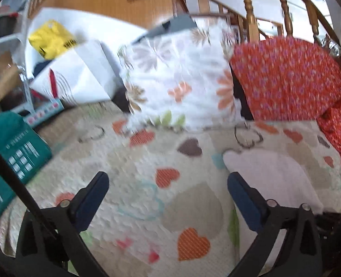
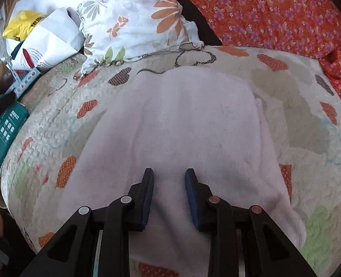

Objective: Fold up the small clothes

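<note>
A pale pink garment (image 2: 182, 127) lies flat on the heart-patterned quilt (image 2: 55, 120), folded with a layered edge on its right. My right gripper (image 2: 169, 173) is open just above the garment's near part, empty. My left gripper (image 1: 168, 180) is wide open over bare quilt (image 1: 147, 219), empty. The pink garment (image 1: 274, 175) lies to its right, apart from its fingers.
A floral pillow (image 2: 135, 20) and an orange flowered cloth (image 2: 274, 11) lie at the back of the quilt. A white paper bag (image 1: 78, 76), a yellow bag (image 1: 50, 39) and a teal box (image 1: 11, 152) sit at the left. A wooden stair rail (image 1: 251, 11) stands behind.
</note>
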A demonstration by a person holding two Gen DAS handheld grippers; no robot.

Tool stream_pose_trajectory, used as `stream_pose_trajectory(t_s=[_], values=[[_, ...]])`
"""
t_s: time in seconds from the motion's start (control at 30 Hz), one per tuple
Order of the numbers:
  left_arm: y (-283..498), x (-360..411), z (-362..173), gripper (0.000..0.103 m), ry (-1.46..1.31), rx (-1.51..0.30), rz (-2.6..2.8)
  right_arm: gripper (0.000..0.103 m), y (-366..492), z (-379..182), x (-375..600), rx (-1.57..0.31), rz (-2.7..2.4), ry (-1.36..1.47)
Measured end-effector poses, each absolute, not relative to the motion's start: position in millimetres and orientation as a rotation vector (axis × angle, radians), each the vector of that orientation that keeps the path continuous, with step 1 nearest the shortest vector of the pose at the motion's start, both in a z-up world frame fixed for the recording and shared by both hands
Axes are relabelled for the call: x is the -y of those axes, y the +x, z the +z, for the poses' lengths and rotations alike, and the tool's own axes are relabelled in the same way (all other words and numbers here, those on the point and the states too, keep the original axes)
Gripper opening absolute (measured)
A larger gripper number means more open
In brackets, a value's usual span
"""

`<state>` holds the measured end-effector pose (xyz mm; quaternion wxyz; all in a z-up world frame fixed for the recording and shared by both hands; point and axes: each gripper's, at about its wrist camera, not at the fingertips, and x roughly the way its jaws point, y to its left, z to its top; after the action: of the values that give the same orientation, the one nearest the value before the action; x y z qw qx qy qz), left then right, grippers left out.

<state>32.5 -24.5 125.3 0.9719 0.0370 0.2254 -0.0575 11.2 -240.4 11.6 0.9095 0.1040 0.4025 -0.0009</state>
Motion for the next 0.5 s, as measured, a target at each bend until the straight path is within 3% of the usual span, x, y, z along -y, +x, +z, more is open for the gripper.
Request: stream_pose_trajectory(t_s=[0.3, 0.5], values=[[30.2, -9.7, 137.7, 0.103, -0.054, -0.474, -0.128, 0.032, -32.7, 18.5, 233.7, -0.835, -0.031, 0.215], [18.7, -29.8, 140.7, 0.103, -0.105, -0.453, -0.047, 0.032, -45.9, 47.3, 215.7, -0.682, -0.013, 0.177]])
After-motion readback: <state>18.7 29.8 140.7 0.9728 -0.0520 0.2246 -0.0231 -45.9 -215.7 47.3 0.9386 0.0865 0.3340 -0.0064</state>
